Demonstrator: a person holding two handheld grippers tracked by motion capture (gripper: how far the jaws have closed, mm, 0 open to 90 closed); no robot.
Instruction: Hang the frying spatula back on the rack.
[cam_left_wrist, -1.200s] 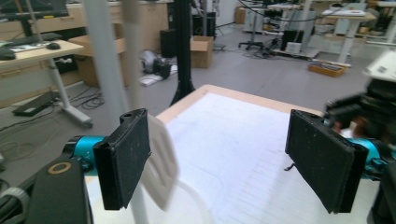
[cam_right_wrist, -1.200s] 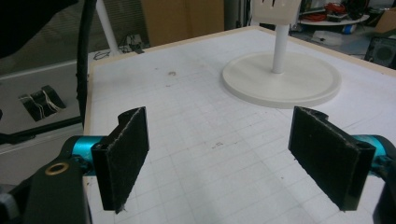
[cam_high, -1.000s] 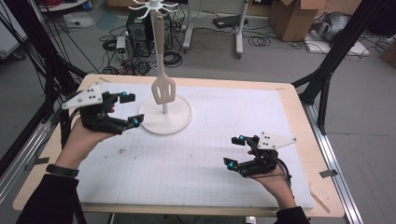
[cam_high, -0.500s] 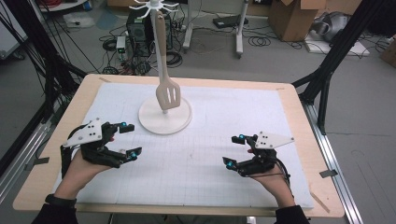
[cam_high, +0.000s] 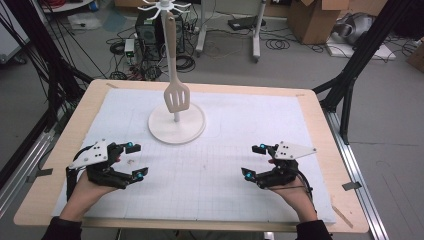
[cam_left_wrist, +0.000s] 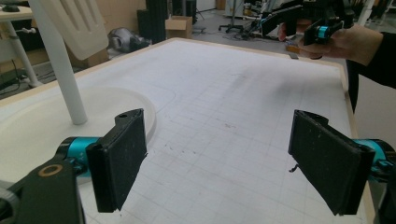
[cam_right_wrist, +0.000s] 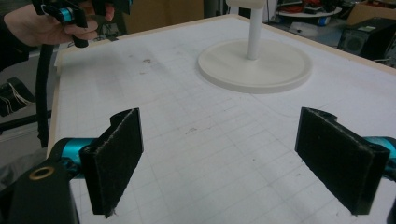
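A white stand with a round base (cam_high: 176, 126) and a thin pole rises from the far middle of the mat. A pale slotted spatula (cam_high: 177, 95) hangs from its top hooks, blade down near the base. My left gripper (cam_high: 135, 161) rests low at the front left, open, nothing between its pads (cam_left_wrist: 116, 163). At the front right my right gripper (cam_high: 254, 161) is open too, pads (cam_right_wrist: 116, 154) wide apart and empty. The stand base (cam_left_wrist: 37, 126) lies just left of the left gripper's jaws; in the right gripper view the base (cam_right_wrist: 255, 65) lies farther ahead.
A white gridded mat (cam_high: 220, 145) covers the wooden table (cam_high: 320, 125). Black frame legs stand at both far corners. Cables, a computer case and cardboard boxes lie on the floor behind. Open mat lies between the two grippers.
My left gripper has drawn back from beside the stand toward the front left of the mat and come to rest there. The right gripper has stayed put.
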